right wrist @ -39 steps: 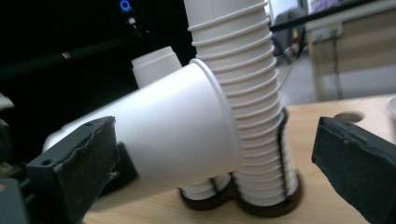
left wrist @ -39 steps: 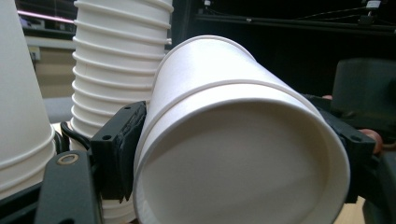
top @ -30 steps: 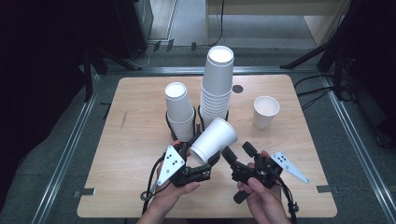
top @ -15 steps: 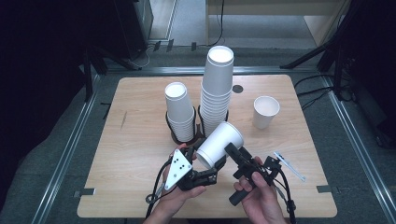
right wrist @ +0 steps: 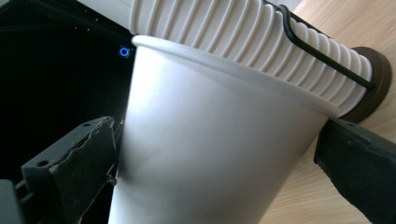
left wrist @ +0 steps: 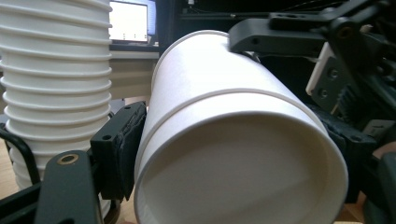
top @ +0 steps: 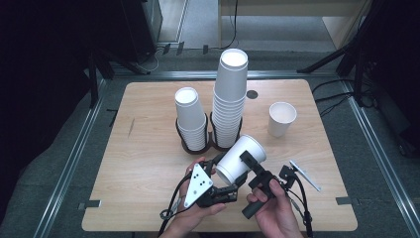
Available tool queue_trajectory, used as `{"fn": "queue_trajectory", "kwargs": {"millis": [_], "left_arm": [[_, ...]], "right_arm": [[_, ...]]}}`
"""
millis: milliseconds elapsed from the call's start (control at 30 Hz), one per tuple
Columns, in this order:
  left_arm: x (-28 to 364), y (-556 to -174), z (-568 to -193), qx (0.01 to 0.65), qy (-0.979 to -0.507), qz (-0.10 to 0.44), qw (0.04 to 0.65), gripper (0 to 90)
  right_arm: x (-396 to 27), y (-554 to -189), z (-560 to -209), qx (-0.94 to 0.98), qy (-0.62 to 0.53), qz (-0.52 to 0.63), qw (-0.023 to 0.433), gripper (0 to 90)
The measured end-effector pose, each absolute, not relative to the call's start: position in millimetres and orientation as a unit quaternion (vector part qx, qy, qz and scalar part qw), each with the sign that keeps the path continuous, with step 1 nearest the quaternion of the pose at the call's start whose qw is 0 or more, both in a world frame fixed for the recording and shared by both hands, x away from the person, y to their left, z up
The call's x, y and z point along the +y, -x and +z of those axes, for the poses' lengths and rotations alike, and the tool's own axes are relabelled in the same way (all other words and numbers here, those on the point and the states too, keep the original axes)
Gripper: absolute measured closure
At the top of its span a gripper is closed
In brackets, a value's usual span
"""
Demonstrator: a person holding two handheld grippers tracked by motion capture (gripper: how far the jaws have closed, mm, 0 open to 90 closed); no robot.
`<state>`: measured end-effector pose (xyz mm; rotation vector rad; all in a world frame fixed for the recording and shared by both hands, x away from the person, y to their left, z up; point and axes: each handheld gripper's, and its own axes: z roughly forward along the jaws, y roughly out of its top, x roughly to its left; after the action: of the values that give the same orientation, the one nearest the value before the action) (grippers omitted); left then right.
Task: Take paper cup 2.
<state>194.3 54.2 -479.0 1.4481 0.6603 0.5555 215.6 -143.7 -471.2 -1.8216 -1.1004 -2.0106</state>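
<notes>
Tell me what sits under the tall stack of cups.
The tall stack stands in a dark wire holder on the wooden table. The holder's base under the cups is mostly covered by them and by the held cup.

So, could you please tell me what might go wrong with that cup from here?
The tilted paper cup sits between both tongs, the left tongs pinching its rim end, so a hard squeeze could crush the thin wall. There seem to be two nested cups, so one may slip out and drop onto the table. The tall stack stands close behind; a swing could topple it.
</notes>
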Motion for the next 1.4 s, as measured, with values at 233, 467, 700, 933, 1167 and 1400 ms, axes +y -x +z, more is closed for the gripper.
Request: {"fn": "queue_trajectory", "kwargs": {"millis": [233, 467, 700, 933, 1167, 1400], "left_arm": [[48.7, -192.1, -481.4, 0.282, -0.651, 0.24, 0.662, 21.4], [50.6, -193.4, -482.1, 0.281, -0.656, 0.236, 0.66, 20.5], [53.0, -191.5, -479.3, 0.29, -0.661, 0.22, 0.656, 13.3], [61.7, -193.8, -472.2, 0.298, -0.662, 0.209, 0.656, 1.1], [71.8, -197.8, -467.8, 0.309, -0.659, 0.204, 0.655, 0.2], [81.3, -201.8, -464.1, 0.315, -0.659, 0.202, 0.652, 0.0]], "right_arm": [[-146.4, -219.0, -474.9, -0.36, 0.624, -0.681, 0.134, 0.0], [-146.4, -220.1, -477.1, -0.349, 0.622, -0.682, 0.163, 10.2], [-146.4, -217.4, -475.4, -0.352, 0.619, -0.687, 0.141, 12.3], [-151.9, -216.3, -468.7, -0.352, 0.603, -0.71, 0.095, 12.7], [-156.6, -218.6, -466.8, -0.366, 0.596, -0.714, 0.022, 12.9], [-162.5, -223.5, -467.6, -0.398, 0.581, -0.705, -0.079, 13.0]]}}
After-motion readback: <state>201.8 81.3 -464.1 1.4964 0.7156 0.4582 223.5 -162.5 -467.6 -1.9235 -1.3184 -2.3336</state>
